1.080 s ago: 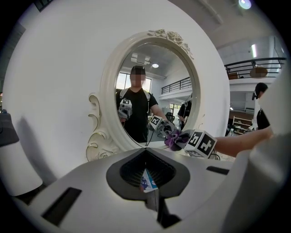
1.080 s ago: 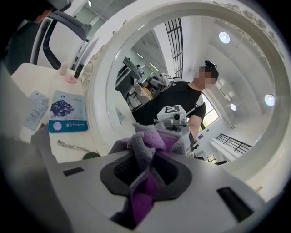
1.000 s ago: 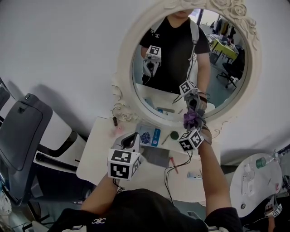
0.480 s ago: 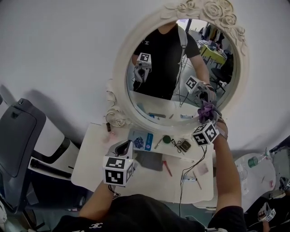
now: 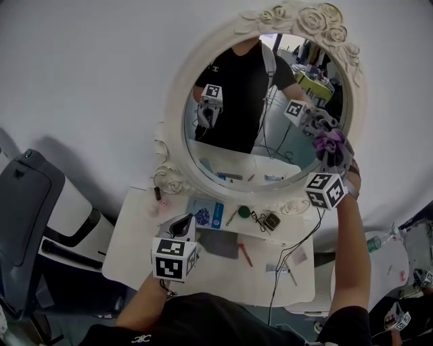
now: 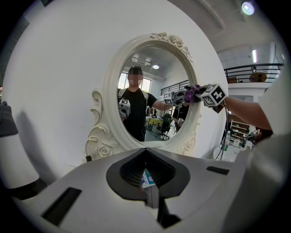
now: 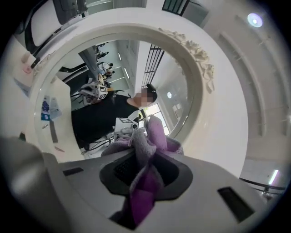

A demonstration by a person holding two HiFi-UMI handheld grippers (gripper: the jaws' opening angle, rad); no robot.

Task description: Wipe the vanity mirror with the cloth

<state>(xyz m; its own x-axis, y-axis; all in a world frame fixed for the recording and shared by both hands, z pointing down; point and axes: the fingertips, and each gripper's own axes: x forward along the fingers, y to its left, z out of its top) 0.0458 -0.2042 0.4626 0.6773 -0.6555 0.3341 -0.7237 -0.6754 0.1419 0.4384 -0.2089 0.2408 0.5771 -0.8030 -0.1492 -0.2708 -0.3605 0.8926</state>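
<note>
The oval vanity mirror [image 5: 260,108] in its white carved frame [image 5: 308,17] stands against the wall at the back of the small white table [image 5: 132,236]. My right gripper [image 5: 331,152] is shut on a purple cloth [image 5: 330,140], which is pressed to the glass at the mirror's right side. From the right gripper view the purple cloth [image 7: 148,150] bunches out between the jaws right at the glass. The left gripper [image 5: 181,226] hangs low over the table's left half, shut with nothing in it. In the left gripper view the mirror [image 6: 152,91] fills the middle.
On the table lie a blue-and-white packet [image 5: 205,212], a green round lid [image 5: 243,211], a grey pad [image 5: 220,243], a red pen [image 5: 244,254] and black cables [image 5: 291,253]. A grey chair [image 5: 30,203] stands at the left, a round white side table [image 5: 399,270] at the right.
My right gripper has carried the purple cloth up and to the right along the glass, from the mirror's lower edge to its right side. The left gripper stayed low over the table.
</note>
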